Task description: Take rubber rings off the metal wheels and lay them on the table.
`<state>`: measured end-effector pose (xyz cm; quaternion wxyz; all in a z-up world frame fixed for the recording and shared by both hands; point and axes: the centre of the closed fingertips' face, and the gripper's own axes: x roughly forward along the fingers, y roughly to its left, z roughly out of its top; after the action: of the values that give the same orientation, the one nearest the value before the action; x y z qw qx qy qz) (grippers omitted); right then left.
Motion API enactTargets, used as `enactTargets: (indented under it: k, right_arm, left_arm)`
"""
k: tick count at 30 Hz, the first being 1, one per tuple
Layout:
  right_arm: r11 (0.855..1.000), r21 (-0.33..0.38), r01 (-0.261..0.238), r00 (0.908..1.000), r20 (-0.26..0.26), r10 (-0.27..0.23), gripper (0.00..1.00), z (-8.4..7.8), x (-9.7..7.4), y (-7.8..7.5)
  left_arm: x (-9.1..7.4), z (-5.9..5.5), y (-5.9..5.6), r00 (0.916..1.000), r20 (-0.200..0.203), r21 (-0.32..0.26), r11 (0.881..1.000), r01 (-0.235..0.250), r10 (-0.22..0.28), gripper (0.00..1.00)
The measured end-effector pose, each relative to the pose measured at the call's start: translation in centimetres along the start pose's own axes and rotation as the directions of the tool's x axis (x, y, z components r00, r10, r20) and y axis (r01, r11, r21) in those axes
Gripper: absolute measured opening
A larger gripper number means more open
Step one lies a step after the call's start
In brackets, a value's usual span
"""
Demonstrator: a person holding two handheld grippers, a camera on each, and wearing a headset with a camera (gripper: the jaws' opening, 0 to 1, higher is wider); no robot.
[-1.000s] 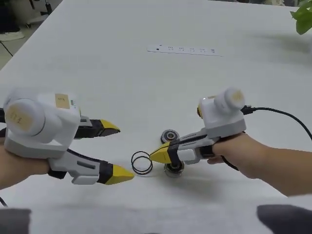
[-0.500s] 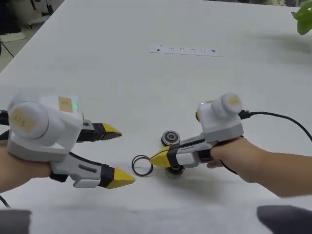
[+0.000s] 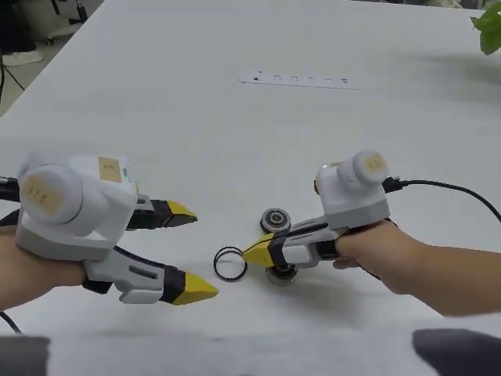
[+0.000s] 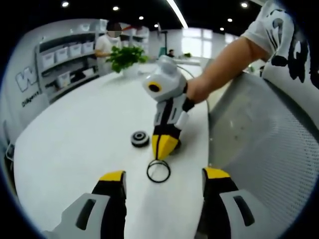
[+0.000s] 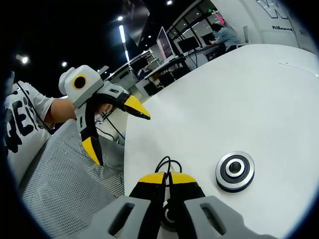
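Note:
On the white table (image 3: 235,141), my right gripper (image 3: 249,252) is shut, its yellow tips pinching the edge of a thin black rubber ring (image 3: 228,265) that lies on the surface. In the right gripper view the ring (image 5: 167,163) loops out from the shut tips (image 5: 167,178). One metal wheel (image 3: 280,272) sits under that gripper's jaws. A second wheel (image 3: 274,220) (image 5: 235,171) (image 4: 140,138) stands just beyond. My left gripper (image 3: 192,252) is open to the left of the ring, holding nothing; the ring (image 4: 158,172) lies ahead of its spread jaws.
A white power strip (image 3: 300,80) lies at the far middle of the table. A green plant (image 3: 489,27) stands at the far right corner. A black cable (image 3: 446,185) trails from the right gripper. A grey mesh chair (image 4: 259,149) stands at the table's near edge.
The left gripper has drifted slightly towards me. The right gripper, the ring and both wheels have stayed where they were.

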<state>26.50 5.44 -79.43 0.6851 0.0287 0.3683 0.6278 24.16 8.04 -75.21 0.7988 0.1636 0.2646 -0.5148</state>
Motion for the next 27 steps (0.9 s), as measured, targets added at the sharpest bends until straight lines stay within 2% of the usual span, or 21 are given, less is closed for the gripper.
enactTargets:
  k: [9, 17, 27]
  right_arm:
    - [1.0, -0.009, 0.017, 0.9998, -0.007, -0.017, 0.01, -0.1, 0.1, -0.5]
    - [0.998, -0.054, 0.033, 0.9989, -0.032, -0.035, 0.04, -0.3, 0.2, -1.0]
    - [0.997, -0.069, 0.044, 0.9983, -0.034, -0.046, 0.07, -0.3, 0.2, -1.3]
  left_arm:
    - [0.1, -0.2, 0.1, 1.0, -0.007, -0.003, 1.0, 0.003, -0.003, 0.62]
    - [0.3, -0.4, -0.1, 0.9998, -0.016, -0.009, 1.0, 0.013, -0.013, 0.61]
    - [0.3, -0.5, -0.2, 0.9995, -0.026, -0.002, 1.0, 0.017, -0.017, 0.61]
